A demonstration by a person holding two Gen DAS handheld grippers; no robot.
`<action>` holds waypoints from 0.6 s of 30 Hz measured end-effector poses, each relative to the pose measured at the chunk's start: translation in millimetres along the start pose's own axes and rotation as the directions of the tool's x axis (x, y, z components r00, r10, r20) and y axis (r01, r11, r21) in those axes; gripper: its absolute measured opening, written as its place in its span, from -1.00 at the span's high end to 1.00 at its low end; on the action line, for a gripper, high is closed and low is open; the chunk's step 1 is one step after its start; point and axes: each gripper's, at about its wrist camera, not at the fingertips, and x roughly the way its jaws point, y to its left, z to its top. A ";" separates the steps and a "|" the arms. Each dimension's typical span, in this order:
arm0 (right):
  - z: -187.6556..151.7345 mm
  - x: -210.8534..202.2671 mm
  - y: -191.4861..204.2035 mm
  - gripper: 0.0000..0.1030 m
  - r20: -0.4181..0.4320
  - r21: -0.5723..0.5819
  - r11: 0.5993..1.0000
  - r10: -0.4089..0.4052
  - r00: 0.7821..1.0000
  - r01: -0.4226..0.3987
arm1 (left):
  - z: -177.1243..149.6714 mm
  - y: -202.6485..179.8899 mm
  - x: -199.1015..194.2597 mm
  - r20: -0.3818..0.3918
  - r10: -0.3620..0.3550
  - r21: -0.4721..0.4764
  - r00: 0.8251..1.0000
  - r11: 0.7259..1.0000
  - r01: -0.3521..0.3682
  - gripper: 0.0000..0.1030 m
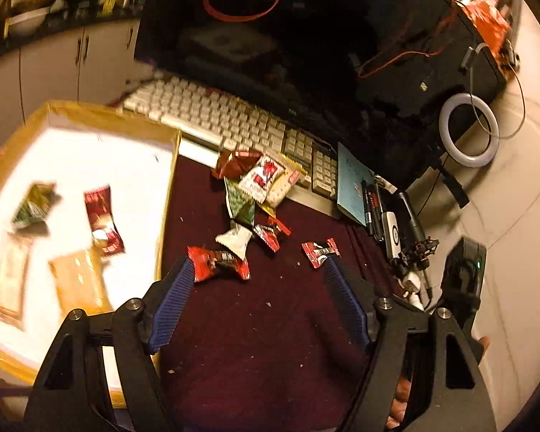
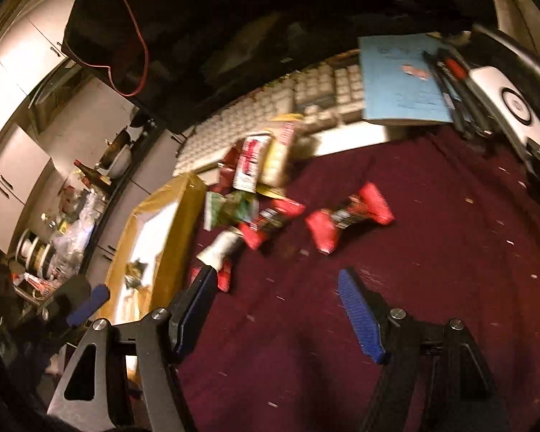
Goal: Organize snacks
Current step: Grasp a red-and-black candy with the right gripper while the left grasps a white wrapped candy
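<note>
A pile of snack packets [image 1: 259, 180] lies on the dark red mat [image 1: 262, 324] in front of the keyboard. Loose red packets lie nearer: one [image 1: 219, 262] by my left finger, one [image 1: 318, 252] by the right finger. My left gripper [image 1: 257, 266] is open and empty above the mat. A yellow-rimmed box [image 1: 167, 194] at left holds several packets [image 1: 102, 216]. In the right wrist view, my right gripper [image 2: 277, 277] is open and empty, short of a red packet [image 2: 349, 216]. The pile [image 2: 259, 172] and box [image 2: 183, 223] show there too.
A white keyboard [image 1: 212, 115] and a dark monitor [image 1: 306, 36] stand behind the pile. A blue notebook [image 1: 352, 183], pens and gadgets [image 1: 392, 230] and a ring light [image 1: 468, 129] lie to the right. Crumbs dot the mat. A cluttered kitchen counter [image 2: 64, 223] lies beyond.
</note>
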 end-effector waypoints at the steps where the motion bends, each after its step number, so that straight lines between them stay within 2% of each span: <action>1: -1.8 -2.7 -4.1 -0.35 0.005 0.002 1.000 -0.018 1.000 0.018 | 0.1 3.0 4.8 -0.019 -0.014 -0.015 1.000 1.000 0.014 -0.45; 4: -1.5 -9.6 -21.5 -0.27 0.026 0.039 0.998 -0.051 0.998 0.050 | -1.1 2.1 16.4 -0.058 -0.035 -0.015 0.998 0.999 0.034 -0.45; 7: 7.5 -6.7 -33.6 -0.19 0.029 0.084 0.994 -0.073 0.997 0.070 | -2.1 -2.1 18.4 -0.045 -0.029 0.007 0.999 1.000 0.029 -0.45; 9: 19.1 -0.1 -35.4 -0.20 0.020 0.083 0.991 -0.106 0.994 0.104 | -3.1 -3.6 16.8 -0.030 -0.001 0.032 1.000 0.999 0.002 -0.45; 11: 30.6 14.7 -33.6 -0.21 -0.031 0.096 0.987 -0.122 0.992 0.125 | -3.7 -5.4 12.6 -0.001 0.043 0.072 0.999 0.996 -0.043 -0.45; 13: 39.7 31.6 -30.7 -0.18 -0.071 0.113 0.989 -0.089 0.994 0.097 | -4.5 -5.3 9.0 0.020 0.065 0.096 0.998 0.993 -0.067 -0.45; 14: 45.0 41.6 -27.0 -0.18 -0.082 0.113 0.988 -0.101 0.992 0.110 | -4.3 -4.1 8.9 0.023 0.072 0.100 0.997 0.992 -0.074 -0.45; 18: 52.2 61.3 -13.5 -0.12 -0.059 0.102 0.967 -0.230 0.972 0.235 | -5.1 -3.4 6.9 0.035 0.109 0.150 0.993 0.982 -0.113 -0.45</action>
